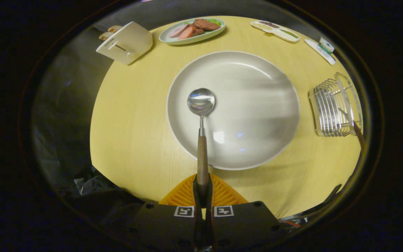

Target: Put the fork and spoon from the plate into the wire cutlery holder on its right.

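Note:
My gripper (202, 182) is shut on the wooden handle of the spoon (201, 115). The spoon points straight ahead from the fingers, its shiny bowl held over the left part of the big white plate (257, 73). The plate lies on the round yellow table (131, 115) and has nothing else on it. To the plate's right stands the wire cutlery holder (334, 105), with a brown wooden handle (359, 134) sticking out of it toward me.
Beyond the big plate sits a smaller plate of sliced meat and greens (192, 29). A white toaster-like box (126, 42) stands at the far left. A narrow white tray (275, 30) and a small white packet (322, 49) lie at the far right.

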The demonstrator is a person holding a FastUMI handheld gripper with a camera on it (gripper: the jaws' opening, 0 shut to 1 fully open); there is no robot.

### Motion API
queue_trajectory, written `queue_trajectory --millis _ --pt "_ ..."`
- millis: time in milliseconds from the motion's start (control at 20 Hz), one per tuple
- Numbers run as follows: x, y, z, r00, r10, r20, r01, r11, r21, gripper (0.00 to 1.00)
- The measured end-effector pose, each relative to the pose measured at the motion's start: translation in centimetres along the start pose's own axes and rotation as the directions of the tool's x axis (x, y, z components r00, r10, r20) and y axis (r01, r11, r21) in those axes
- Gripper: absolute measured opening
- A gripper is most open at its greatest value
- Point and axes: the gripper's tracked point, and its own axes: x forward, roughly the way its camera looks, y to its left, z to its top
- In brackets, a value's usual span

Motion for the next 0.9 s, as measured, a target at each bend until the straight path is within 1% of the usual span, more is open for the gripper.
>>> queue_trajectory --millis 100,250,450,600,700,850,900 --pt "-1.0 -0.3 0.0 1.000 0.004 0.021 -0.004 1.000 -0.001 0.06" --pt "-2.8 -0.1 -0.1 0.998 0.037 0.041 -0.038 0.999 0.026 0.06" --pt "-6.1 -0.6 -0.1 0.996 0.053 0.076 -0.057 0.997 0.055 0.06" --pt "-9.3 -2.4 0.6 0.994 0.039 0.104 -0.047 0.996 0.080 0.07" --pt "-11.2 -4.2 1.3 0.992 0.015 0.128 -0.029 0.994 0.102 0.06" --pt "-14.2 -7.2 2.4 0.986 -0.010 0.164 -0.016 0.988 0.156 0.07" --pt "-14.6 -8.0 2.7 0.984 -0.016 0.175 -0.015 0.984 0.177 0.06"
